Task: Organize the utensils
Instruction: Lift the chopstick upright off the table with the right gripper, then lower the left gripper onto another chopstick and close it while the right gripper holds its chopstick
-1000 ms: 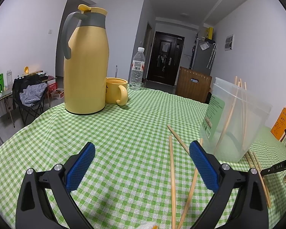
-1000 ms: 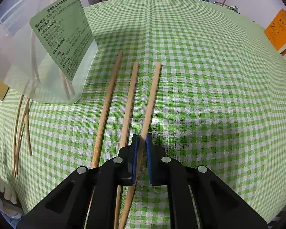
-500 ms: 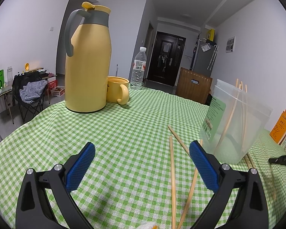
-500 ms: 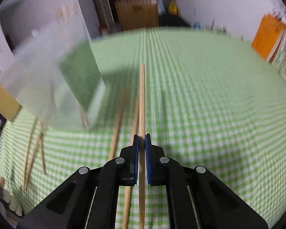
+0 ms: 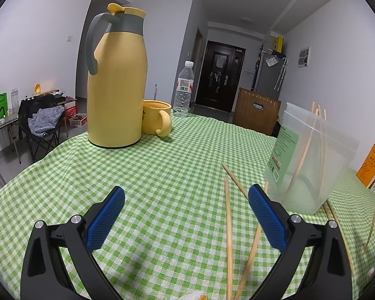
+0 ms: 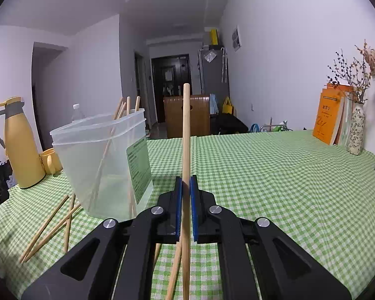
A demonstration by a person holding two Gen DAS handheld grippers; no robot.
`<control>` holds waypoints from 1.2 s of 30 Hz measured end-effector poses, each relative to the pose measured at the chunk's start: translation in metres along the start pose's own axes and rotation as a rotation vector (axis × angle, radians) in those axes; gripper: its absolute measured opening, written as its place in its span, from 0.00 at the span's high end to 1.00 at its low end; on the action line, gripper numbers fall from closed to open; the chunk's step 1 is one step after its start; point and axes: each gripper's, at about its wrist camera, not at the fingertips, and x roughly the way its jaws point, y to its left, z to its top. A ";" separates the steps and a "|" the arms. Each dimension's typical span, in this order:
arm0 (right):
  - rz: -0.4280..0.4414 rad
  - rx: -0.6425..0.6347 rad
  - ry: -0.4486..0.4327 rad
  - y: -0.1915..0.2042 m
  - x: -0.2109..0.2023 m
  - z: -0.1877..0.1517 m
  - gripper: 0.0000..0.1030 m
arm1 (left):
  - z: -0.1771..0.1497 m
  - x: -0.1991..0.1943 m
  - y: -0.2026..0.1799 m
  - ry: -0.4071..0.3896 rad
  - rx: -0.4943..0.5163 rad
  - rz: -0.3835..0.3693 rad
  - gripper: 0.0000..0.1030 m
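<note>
A clear plastic container (image 6: 99, 165) with a green label stands on the green-checked table (image 6: 275, 180), left of centre in the right wrist view and at the right edge of the left wrist view (image 5: 312, 160). Several wooden chopsticks (image 6: 123, 110) lean inside it, their tips poking above the rim at the back corner.

The right gripper (image 6: 186, 187) has its jaws clenched on a single chopstick (image 6: 186, 130), which rises through the middle of the frame, clear of the table, just right of the container. More loose chopsticks (image 6: 49, 225) lie on the cloth at the lower left of that view, in front of and beside the container's base.

The left gripper (image 5: 186, 215) hangs low over the table with its jaws released and wide apart, nothing between the blue pads. Two loose chopsticks (image 5: 228, 230) lie on the cloth near its right pad.

In the upper left of the left wrist view stand a tall yellow thermos jug (image 5: 116, 80), a yellow mug (image 5: 156, 120) touching or just beside it, and a clear water bottle (image 5: 184, 90) behind them. What the mug holds cannot be told.
</note>
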 end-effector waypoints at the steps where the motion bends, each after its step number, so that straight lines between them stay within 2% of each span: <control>1: -0.002 -0.004 -0.013 0.000 -0.004 0.000 0.93 | 0.000 0.000 0.000 0.000 0.002 0.001 0.07; 10: 0.005 -0.022 -0.045 -0.003 -0.021 -0.010 0.93 | -0.001 -0.002 -0.004 0.003 0.020 0.017 0.07; 17: 0.005 -0.014 -0.059 -0.004 -0.024 -0.009 0.93 | 0.000 0.007 -0.006 0.046 0.039 0.042 0.07; 24: 0.014 -0.013 -0.058 -0.005 -0.025 -0.011 0.93 | 0.025 0.016 -0.032 0.190 0.161 0.005 0.07; 27: 0.018 -0.011 -0.067 -0.005 -0.027 -0.011 0.93 | 0.035 0.027 -0.053 0.278 0.265 0.000 0.07; 31: 0.019 -0.001 -0.070 -0.008 -0.028 -0.011 0.93 | 0.032 0.046 -0.077 0.400 0.382 0.013 0.07; 34: 0.024 0.003 -0.070 -0.009 -0.028 -0.011 0.93 | 0.025 0.062 -0.091 0.493 0.431 0.016 0.08; 36: 0.028 0.004 -0.071 -0.009 -0.029 -0.011 0.93 | 0.019 0.073 -0.097 0.555 0.444 0.023 0.14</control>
